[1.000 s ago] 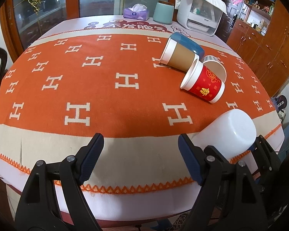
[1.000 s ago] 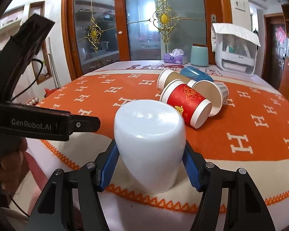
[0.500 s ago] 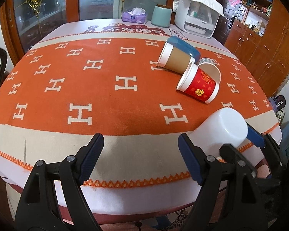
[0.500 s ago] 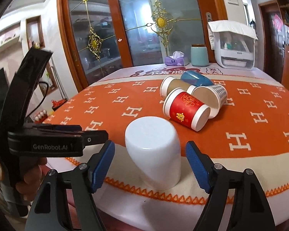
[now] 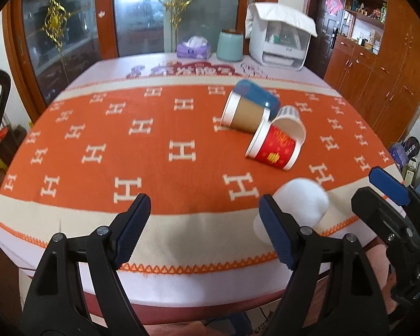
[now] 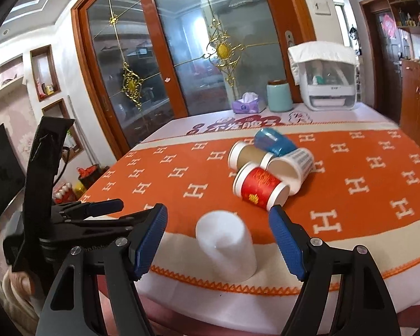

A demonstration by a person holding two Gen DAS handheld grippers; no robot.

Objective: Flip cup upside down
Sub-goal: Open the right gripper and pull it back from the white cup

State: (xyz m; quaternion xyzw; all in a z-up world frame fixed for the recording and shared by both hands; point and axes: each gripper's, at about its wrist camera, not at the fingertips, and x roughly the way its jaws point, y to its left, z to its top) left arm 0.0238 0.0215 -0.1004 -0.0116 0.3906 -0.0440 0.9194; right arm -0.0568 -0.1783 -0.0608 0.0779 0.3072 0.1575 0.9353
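Both claws stand wide with nothing between their blue pads. Right gripper (image 6: 217,240) hangs over the near edge of the table, its fingers spread to either side of the white cup (image 6: 226,247) without touching it. That cup stands upside down, rim on the cream border of the orange tablecloth (image 6: 350,212), just inside the zigzag trim, closed base up. Left gripper (image 5: 204,232) is likewise spread over the same near edge, holding nothing; from its view the white cup (image 5: 296,210) sits partly behind its right-hand finger (image 5: 277,235), toward the near right corner, and the right gripper's blue pad shows beyond it.

Farther in, toward the middle of the cloth, a cluster of cups lies on its side: a red paper cup (image 6: 259,189) nearest, touching a white printed cup (image 6: 292,166), with a brown paper cup (image 6: 247,156) and a blue cup (image 6: 274,141) behind them. Along the far edge sit a purple tissue box (image 6: 246,105), a teal canister (image 6: 278,96) and a white covered appliance (image 6: 326,79).
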